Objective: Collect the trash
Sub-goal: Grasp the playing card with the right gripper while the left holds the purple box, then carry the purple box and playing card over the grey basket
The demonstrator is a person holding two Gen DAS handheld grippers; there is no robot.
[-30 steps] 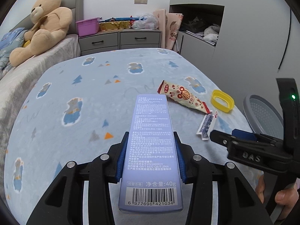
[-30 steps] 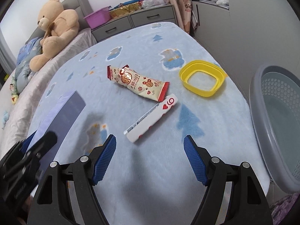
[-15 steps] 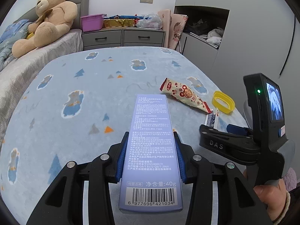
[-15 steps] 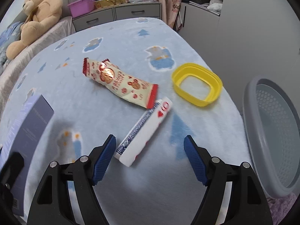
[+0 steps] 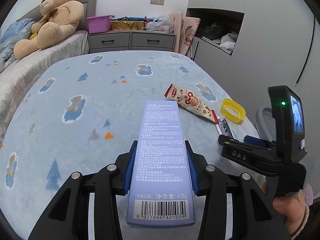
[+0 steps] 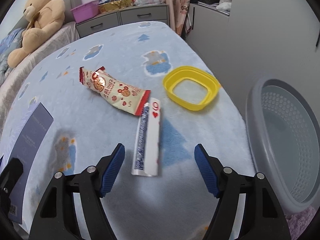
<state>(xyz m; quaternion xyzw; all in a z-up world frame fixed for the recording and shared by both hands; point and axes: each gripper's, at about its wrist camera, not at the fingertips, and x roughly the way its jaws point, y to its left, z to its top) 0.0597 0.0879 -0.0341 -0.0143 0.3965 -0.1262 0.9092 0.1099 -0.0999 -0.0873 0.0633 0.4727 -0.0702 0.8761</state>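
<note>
**A:** What is the left gripper (image 5: 160, 168) doing?

**B:** Its blue pads are pressed against the long sides of a pale purple box (image 5: 161, 160), pinching it. The box lies lengthwise between them, barcode end nearest the camera, far end pointing toward the snack wrapper (image 5: 190, 104). In the right wrist view the same box (image 6: 30, 140) shows at the left edge, held above the blue blanket (image 6: 120, 40).

**A:** And the right gripper (image 6: 159, 168)?

**B:** Its fingers are spread wide with nothing between the pads. It hovers over the blanket, just short of the folded playing card (image 6: 149, 140), whose near end lies in line with the gap between the fingers.

**A:** Where is the rest of the trash, taking the card as reference?

**B:** The red-and-cream snack wrapper (image 6: 114, 91) lies just beyond the card's far end, to its left; its red crimped edge seems to touch the card, though the overlap is hard to judge. The yellow plastic ring (image 6: 191, 87) sits beyond the card to its right, near but apart.

**A:** And the bin?

**B:** A grey perforated basket (image 6: 258, 124) stands off the bed's edge, well to the right of the card. A teddy bear (image 6: 38, 18) sits far beyond the card, up to the left.
</note>
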